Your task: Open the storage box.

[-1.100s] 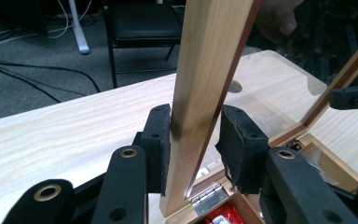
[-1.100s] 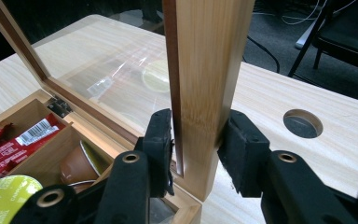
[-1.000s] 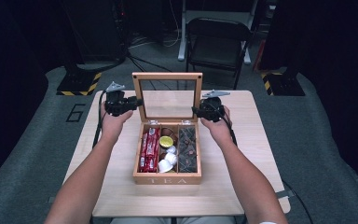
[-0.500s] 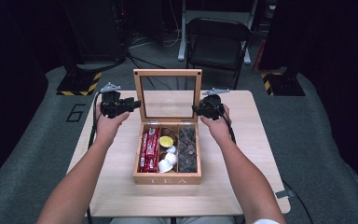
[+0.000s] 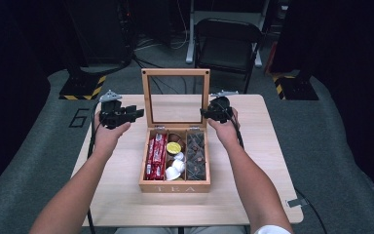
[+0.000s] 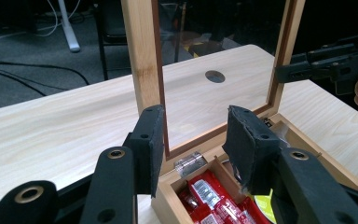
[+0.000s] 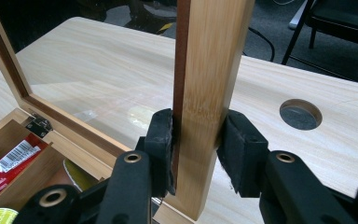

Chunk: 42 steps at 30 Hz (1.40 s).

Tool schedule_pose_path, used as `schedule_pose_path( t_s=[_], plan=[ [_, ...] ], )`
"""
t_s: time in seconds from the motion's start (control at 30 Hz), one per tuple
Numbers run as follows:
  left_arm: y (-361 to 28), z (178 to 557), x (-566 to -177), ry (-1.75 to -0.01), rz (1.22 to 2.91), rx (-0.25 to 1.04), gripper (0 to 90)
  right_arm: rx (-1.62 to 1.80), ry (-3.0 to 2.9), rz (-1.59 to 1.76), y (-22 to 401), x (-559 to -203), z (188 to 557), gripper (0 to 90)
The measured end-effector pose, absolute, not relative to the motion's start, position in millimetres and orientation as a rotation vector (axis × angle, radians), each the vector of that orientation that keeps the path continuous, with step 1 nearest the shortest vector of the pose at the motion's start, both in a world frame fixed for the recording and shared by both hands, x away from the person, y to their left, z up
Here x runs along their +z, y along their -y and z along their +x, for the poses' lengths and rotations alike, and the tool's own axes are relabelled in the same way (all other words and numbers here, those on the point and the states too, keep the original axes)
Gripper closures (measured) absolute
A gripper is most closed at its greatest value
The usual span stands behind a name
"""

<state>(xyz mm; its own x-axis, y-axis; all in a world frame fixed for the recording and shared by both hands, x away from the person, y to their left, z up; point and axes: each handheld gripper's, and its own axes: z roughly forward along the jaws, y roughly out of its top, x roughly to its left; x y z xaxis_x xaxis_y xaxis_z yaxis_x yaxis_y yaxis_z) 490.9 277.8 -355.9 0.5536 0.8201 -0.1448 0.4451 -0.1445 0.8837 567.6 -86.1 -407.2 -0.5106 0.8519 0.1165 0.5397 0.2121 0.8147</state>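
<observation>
Pinching upright lid (image 7: pixel 205 93), right tongs (image 7: pixel 196 140); left tongs (image 6: pixel 193 140) spread, just beside lid.

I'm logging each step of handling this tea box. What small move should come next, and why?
Probably the right gripper swings the lid down toward the tea box: it clamps the upright lid's frame, while the left gripper, jaws just opened, stands clear of it.

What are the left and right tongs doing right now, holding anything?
Left tongs: open, just widened, off the lid's left frame post, holding nothing.
Right tongs: shut on the lid's right frame post, lid standing upright.
</observation>
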Motion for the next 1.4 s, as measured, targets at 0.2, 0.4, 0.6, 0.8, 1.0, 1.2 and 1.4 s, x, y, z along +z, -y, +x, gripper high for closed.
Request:
schedule_pose_path(
  t_s=[0.2,0.4,0.6,0.8,1.0,1.2,1.4],
  plan=[
    [-280,486,-355,-1.038,1.781,0.463,56.5,1.198,-2.147,1.294,86,-406,569,64.4],
    [-282,484,-357,-1.046,1.782,0.460,56.5,1.196,-2.141,1.307,85,-406,568,64.3],
    [-282,480,-357,-1.047,1.790,0.460,56.5,1.182,-2.136,1.324,86,-406,566,56.3],
    [-282,476,-359,-1.077,1.773,0.450,52.3,1.186,-2.113,1.330,96,-405,556,51.8],
    [-281,473,-358,-1.085,1.778,0.469,50.3,1.186,-2.151,1.253,104,-395,538,49.4],
    [-280,467,-358,-1.083,1.778,0.469,50.1,1.230,-2.170,1.190,102,-385,516,46.2],
    [-281,462,-361,-1.083,1.779,0.444,51.4,1.237,-2.204,1.148,93,-387,498,42.3]
  ],
)
